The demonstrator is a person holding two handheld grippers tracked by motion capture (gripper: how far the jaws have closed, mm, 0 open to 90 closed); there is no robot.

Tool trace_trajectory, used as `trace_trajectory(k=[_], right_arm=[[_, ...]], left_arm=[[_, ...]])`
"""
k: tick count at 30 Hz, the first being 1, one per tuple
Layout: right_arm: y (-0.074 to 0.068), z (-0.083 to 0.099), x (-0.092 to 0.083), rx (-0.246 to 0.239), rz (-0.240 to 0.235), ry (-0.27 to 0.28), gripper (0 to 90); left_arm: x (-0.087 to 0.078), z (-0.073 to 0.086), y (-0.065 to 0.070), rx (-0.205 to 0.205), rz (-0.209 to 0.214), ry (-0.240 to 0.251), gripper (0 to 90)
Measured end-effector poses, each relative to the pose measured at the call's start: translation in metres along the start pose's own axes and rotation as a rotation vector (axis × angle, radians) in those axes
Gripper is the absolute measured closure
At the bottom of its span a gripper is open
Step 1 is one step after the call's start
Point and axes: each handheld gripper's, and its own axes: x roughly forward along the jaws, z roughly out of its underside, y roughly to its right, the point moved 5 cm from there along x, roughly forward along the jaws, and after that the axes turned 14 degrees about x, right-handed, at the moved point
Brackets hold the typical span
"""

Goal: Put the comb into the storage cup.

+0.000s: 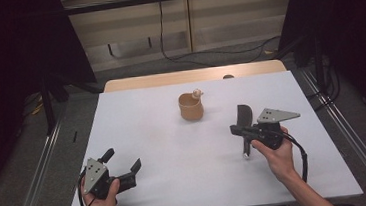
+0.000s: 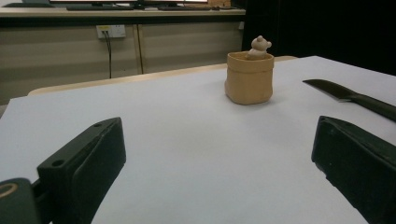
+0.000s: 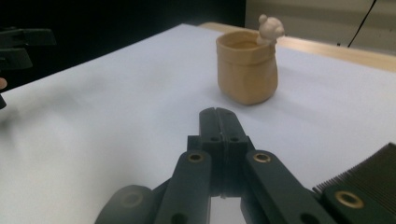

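**Tan pot and small bear on a white table**

A tan, soft-looking pot [image 1: 191,108] stood upright toward the far middle of the white tabletop [image 1: 165,149]. A small pale bear figure [image 1: 197,93] perched at its far rim, head above the edge. A strip of bare wood [image 1: 169,78] showed along the table's far edge. Beyond it, a black cable [image 1: 217,53] ran down the pale panelled wall [image 1: 233,13] and trailed across the grey floor. In the left gripper view a white wall socket [image 2: 110,31] sat on that wall with a cable hanging from it. Metal rails [image 1: 37,181] flanked the table on both sides, and dark curtains [image 1: 10,48] hung at left and right.
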Motion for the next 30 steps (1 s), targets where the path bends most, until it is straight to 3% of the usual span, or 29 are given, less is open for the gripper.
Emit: trace_trajectory(k=[6, 8, 9, 10, 14, 18, 24, 30], right_arm=[[-0.001, -0.002, -0.001, 0.022, 0.011, -0.054, 90.0], [0.000, 0.001, 0.001, 0.029, 0.013, -0.112, 90.0], [0.000, 0.001, 0.001, 0.029, 0.013, -0.112, 90.0], [0.002, 0.005, 0.005, 0.023, 0.019, -0.156, 90.0], [0.006, 0.015, 0.012, 0.044, 0.023, -0.216, 90.0], [0.008, 0.017, 0.012, 0.058, 0.025, -0.241, 90.0], [0.012, 0.014, 0.008, 0.068, 0.070, -0.264, 90.0], [0.019, 0.025, 0.012, 0.092, 0.097, -0.359, 90.0]], left_arm=[[0.003, 0.001, -0.002, 0.001, -0.001, -0.005, 3.1], [0.003, 0.001, -0.001, 0.004, 0.003, -0.008, 3.1], [0.003, 0.001, -0.001, 0.004, 0.003, -0.008, 3.1], [0.003, 0.000, 0.000, 0.007, 0.004, -0.004, 3.1], [0.002, 0.001, 0.000, 0.005, 0.003, -0.006, 3.1], [0.005, 0.001, 0.004, 0.000, 0.033, -0.011, 3.1], [0.003, 0.000, 0.004, 0.006, 0.027, -0.002, 3.1], [0.003, 0.001, 0.003, 0.005, 0.029, -0.007, 3.1]])
